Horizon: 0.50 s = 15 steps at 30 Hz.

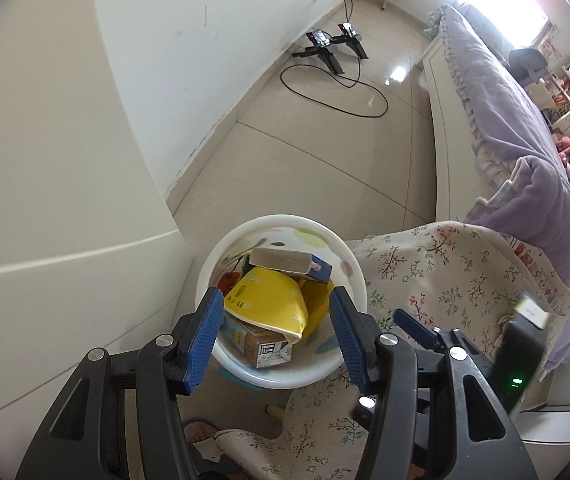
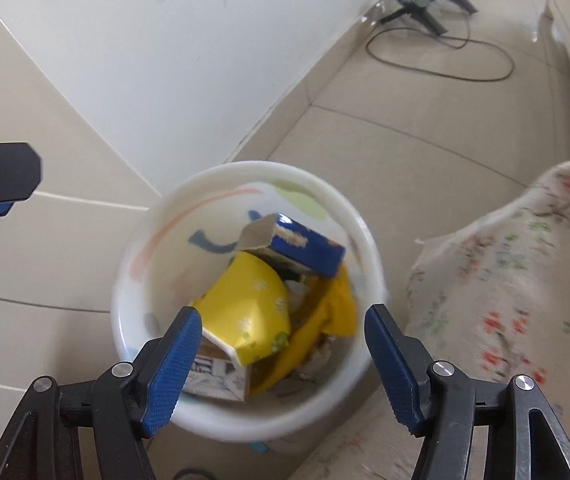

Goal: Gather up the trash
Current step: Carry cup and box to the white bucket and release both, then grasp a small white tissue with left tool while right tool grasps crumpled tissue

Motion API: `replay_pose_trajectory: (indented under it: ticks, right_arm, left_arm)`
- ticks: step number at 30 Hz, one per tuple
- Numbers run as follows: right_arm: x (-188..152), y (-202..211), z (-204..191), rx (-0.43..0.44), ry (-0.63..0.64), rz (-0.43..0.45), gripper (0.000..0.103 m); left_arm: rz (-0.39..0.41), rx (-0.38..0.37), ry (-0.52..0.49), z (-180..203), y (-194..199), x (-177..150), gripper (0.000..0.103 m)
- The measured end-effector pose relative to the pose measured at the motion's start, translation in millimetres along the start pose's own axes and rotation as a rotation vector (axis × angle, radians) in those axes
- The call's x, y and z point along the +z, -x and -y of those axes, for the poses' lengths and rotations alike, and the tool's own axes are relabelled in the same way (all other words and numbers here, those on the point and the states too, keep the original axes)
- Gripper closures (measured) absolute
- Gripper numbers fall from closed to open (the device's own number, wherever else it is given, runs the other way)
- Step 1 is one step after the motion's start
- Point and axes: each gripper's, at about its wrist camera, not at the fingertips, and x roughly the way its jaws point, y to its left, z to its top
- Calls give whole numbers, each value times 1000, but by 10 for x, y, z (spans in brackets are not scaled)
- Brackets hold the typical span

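A white round bin (image 1: 221, 248) stands on the floor beside the wall and shows in the right wrist view (image 2: 133, 272) too. It holds a yellow wrapper (image 1: 269, 296) (image 2: 249, 300), a blue box (image 1: 317, 268) (image 2: 309, 248) and a small carton (image 1: 265, 350) (image 2: 217, 376). My left gripper (image 1: 275, 336) is open and empty, hovering over the bin. My right gripper (image 2: 281, 364) is open and empty, also over the bin. One finger of the right gripper (image 1: 415, 326) shows in the left wrist view, and a finger of the left gripper (image 2: 1, 180) shows at the left edge of the right wrist view.
A floral cloth (image 1: 445, 272) (image 2: 517, 280) hangs just right of the bin. A bed with a purple blanket (image 1: 505, 120) runs along the right. A black stand with a looped cable (image 1: 333, 48) (image 2: 425, 4) lies on the tiled floor by the white wall (image 1: 205, 60).
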Motion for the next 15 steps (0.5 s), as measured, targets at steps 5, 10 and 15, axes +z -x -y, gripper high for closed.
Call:
replay_pose_trajectory:
  ticks: [5, 10, 15]
  right_arm:
    - [-109, 414, 258, 11, -44, 49, 32]
    - [-303, 902, 637, -3, -88, 79, 32]
    - [-626, 1437, 1195, -80, -125, 95, 32]
  left_arm:
    - [2, 0, -39, 198, -12, -44, 45]
    - [-1, -21, -102, 559, -24, -145, 45]
    - [-22, -61, -198, 1097, -95, -325, 45]
